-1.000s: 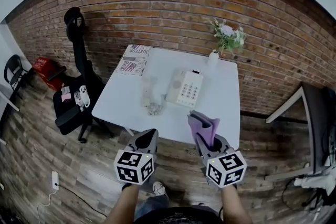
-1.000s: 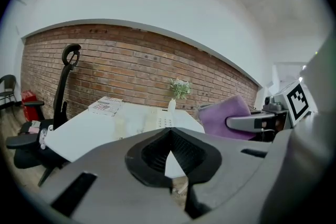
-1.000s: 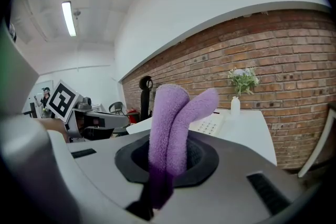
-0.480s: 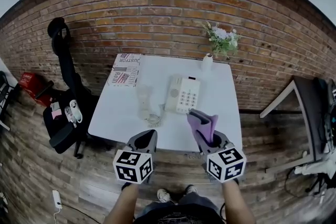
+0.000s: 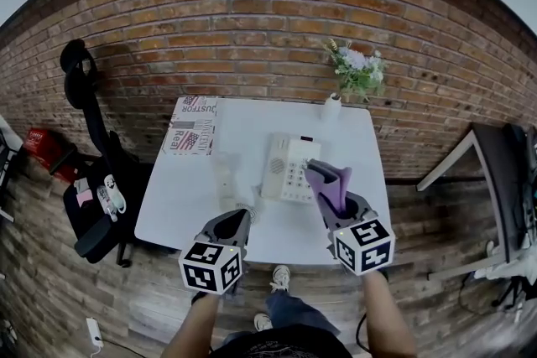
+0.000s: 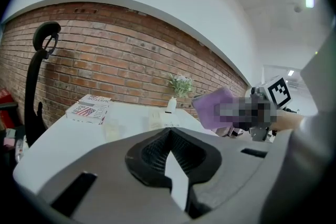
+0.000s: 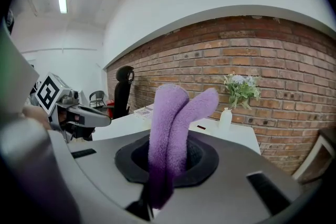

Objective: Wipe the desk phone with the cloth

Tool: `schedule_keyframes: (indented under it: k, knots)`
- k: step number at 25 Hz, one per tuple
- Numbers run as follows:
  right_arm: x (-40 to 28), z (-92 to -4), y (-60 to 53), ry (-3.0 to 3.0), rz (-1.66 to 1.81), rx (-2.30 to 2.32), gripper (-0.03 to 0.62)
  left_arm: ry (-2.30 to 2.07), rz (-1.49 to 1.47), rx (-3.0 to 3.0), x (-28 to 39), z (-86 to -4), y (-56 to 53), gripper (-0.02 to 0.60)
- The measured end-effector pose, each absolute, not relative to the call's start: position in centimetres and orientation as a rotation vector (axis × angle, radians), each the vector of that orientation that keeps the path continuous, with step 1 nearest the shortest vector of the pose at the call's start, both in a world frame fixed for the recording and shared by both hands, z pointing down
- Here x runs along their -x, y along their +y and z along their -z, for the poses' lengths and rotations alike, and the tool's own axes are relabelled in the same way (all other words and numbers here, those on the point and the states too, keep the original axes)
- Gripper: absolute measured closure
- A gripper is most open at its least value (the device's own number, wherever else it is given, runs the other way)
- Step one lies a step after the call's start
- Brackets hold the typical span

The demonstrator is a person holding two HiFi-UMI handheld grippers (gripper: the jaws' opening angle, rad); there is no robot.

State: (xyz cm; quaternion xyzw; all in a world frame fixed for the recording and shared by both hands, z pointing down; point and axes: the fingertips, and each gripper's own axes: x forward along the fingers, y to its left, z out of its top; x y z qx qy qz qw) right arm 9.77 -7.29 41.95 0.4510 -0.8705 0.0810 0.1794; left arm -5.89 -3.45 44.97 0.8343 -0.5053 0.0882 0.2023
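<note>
Cloth [image 5: 328, 183] pinched upright in right gripper [image 5: 334, 205], held near desk phone [image 5: 290, 168] at centre of table [image 5: 357, 138], not touching. Left gripper [image 5: 232, 224] jaws closed together, nothing held. Wiping judged not yet started; whole phone left.

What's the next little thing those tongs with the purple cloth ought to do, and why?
Probably ease the right tongs forward and down until the cloth meets the desk phone. The cloth is clamped and sticks up in the air at the phone's near right edge, apparently not yet pressed on it.
</note>
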Motion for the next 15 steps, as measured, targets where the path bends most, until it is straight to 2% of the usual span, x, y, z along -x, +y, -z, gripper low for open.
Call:
schedule_keyframes:
  k: [15]
  knots:
    - [-10.7, -45.1, -24.6, -2.307, -0.095, -1.17, 0.549, -1.379, -0.331, -2.299, 4.5, -47.2, -18.0, 0.577]
